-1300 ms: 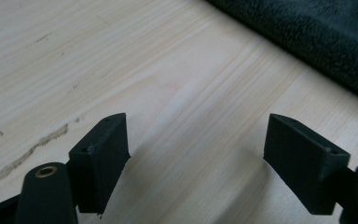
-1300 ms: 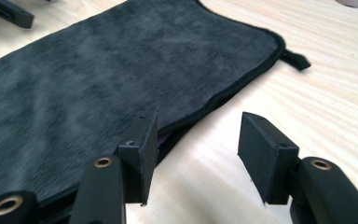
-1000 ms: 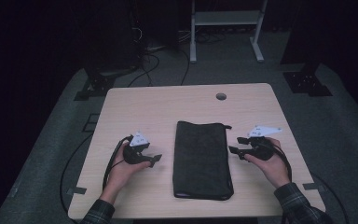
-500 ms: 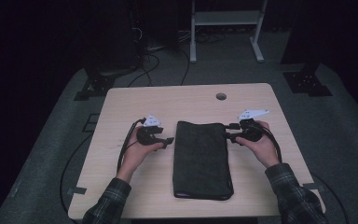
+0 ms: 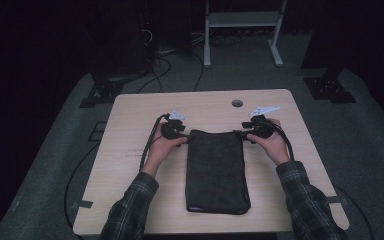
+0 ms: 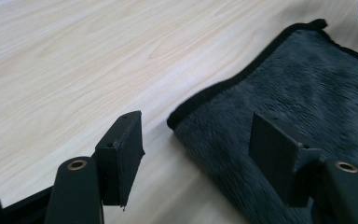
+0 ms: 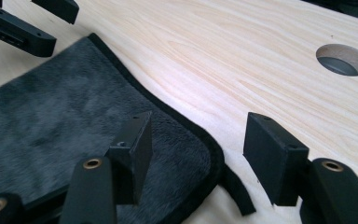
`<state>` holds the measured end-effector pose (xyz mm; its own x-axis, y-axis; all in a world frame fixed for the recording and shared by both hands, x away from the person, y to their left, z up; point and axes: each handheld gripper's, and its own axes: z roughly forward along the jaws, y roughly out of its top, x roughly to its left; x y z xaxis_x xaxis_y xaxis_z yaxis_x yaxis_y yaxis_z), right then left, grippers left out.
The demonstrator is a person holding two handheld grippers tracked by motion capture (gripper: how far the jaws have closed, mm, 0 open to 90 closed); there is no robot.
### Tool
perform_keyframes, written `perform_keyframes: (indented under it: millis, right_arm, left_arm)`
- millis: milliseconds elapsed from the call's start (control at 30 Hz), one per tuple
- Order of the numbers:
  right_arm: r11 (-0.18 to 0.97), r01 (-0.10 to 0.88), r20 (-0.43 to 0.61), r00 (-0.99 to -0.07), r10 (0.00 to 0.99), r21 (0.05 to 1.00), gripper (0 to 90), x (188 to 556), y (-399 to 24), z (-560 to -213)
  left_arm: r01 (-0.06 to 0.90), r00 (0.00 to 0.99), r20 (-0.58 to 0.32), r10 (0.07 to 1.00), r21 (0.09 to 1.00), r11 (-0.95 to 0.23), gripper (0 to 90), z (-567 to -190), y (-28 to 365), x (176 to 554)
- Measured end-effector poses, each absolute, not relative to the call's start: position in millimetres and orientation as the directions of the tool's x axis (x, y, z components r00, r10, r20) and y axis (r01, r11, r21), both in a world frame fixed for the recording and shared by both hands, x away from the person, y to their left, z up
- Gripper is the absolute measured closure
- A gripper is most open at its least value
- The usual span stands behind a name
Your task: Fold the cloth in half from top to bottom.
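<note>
A dark grey plush cloth (image 5: pixel 215 170) with black trim lies folded lengthwise in the middle of the wooden table (image 5: pixel 130 125). My left gripper (image 5: pixel 181 134) is at its far left corner and my right gripper (image 5: pixel 244 135) is at its far right corner. In the left gripper view the cloth corner (image 6: pixel 242 112) lies between the open jaws of the left gripper (image 6: pixel 198 156); they have just been closing and no pad presses on it. In the right gripper view the right gripper (image 7: pixel 196 156) stands open around the other corner (image 7: pixel 186 140), where a small black loop (image 7: pixel 237 187) sticks out.
A round cable hole (image 5: pixel 237 103) is in the table behind the cloth, also visible as the hole (image 7: pixel 344 59) ahead of the right gripper. Cables trail from both grippers. A white frame (image 5: pixel 240 30) and dark stands rise from the floor beyond the table.
Both hands have moved away from me along the cloth's long sides, from about its middle up to its two far corners. The cloth has not moved.
</note>
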<state>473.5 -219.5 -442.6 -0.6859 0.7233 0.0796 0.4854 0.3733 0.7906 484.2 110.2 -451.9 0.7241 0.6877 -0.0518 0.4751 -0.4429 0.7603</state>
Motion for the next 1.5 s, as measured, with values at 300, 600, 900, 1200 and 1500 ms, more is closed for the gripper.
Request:
perform_keyframes:
  millis: [300,600,900,1200,1500]
  right_arm:
    - [0.380,0.537,0.100,-0.664,0.741,0.753,39.9,489,-218,-469]
    - [0.408,0.531,0.094,-0.685,0.722,0.742,38.8,491,-214,-479]
    - [0.420,0.483,0.078,-0.722,0.688,0.768,51.4,486,-212,-483]
    - [0.409,0.525,0.148,-0.730,0.667,0.746,77.9,486,-208,-480]
    - [0.368,0.553,0.137,-0.670,0.730,0.747,81.1,490,-204,-467]
  left_arm:
    - [0.510,0.701,-0.041,0.712,0.727,-0.460,37.4,-470,100,499]
    - [0.510,0.720,-0.044,0.692,0.710,-0.485,42.0,-472,102,503]
    - [0.514,0.758,-0.095,0.646,0.697,-0.500,73.2,-469,98,501]
    - [0.530,0.749,-0.114,0.653,0.694,-0.487,81.5,-469,97,500]
    - [0.515,0.737,-0.117,0.666,0.735,-0.441,82.5,-461,103,501]
